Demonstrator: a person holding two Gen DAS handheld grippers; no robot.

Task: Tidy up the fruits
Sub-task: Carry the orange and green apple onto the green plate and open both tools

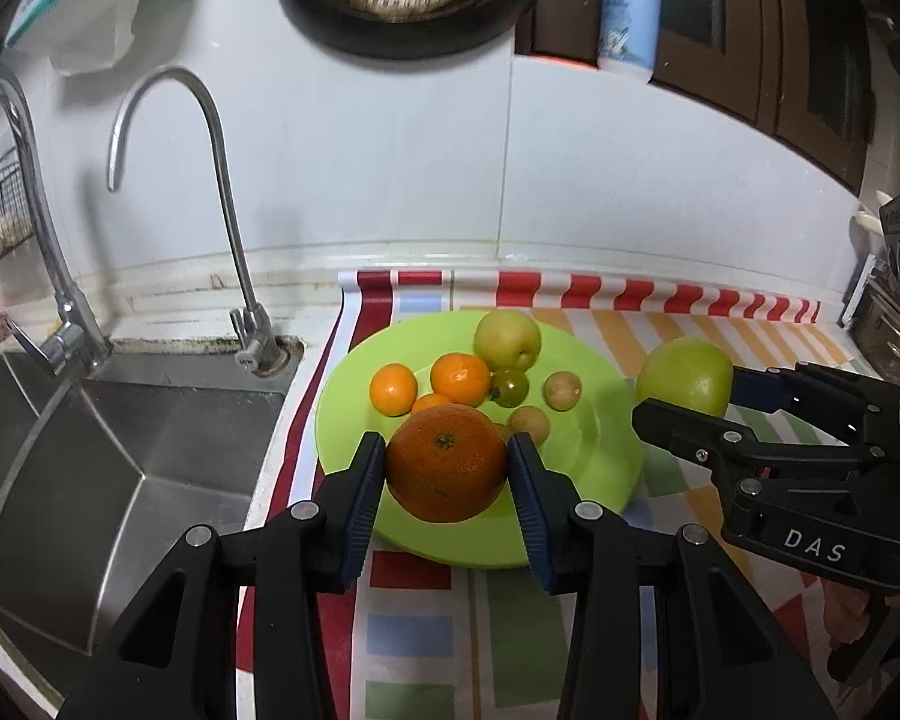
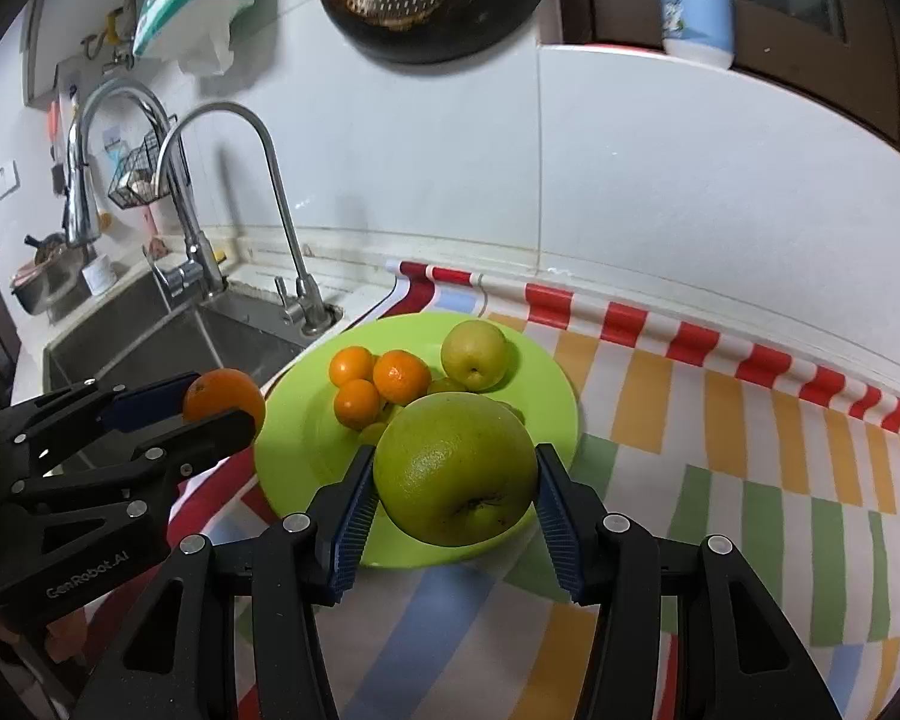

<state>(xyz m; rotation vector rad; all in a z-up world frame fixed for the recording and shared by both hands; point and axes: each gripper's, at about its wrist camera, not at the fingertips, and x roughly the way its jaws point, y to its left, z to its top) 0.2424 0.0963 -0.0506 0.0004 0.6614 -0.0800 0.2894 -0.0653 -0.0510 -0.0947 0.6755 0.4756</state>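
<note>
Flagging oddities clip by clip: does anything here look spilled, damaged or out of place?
Nothing stands out. The left tool holds a large orange and the right tool a big green fruit, both intact. The smaller fruits sit inside the green plate, none spilled. The striped mat lies flat.

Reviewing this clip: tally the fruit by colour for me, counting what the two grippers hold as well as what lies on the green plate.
Orange: 4, the large orange in the left gripper and three small ones on the plate.
Green or yellow-green: 3, the big fruit in the right gripper, a pear-like fruit, a small tomato-like one.
Tan: 2 small round fruits.
Total: 9 clearly visible.
</note>
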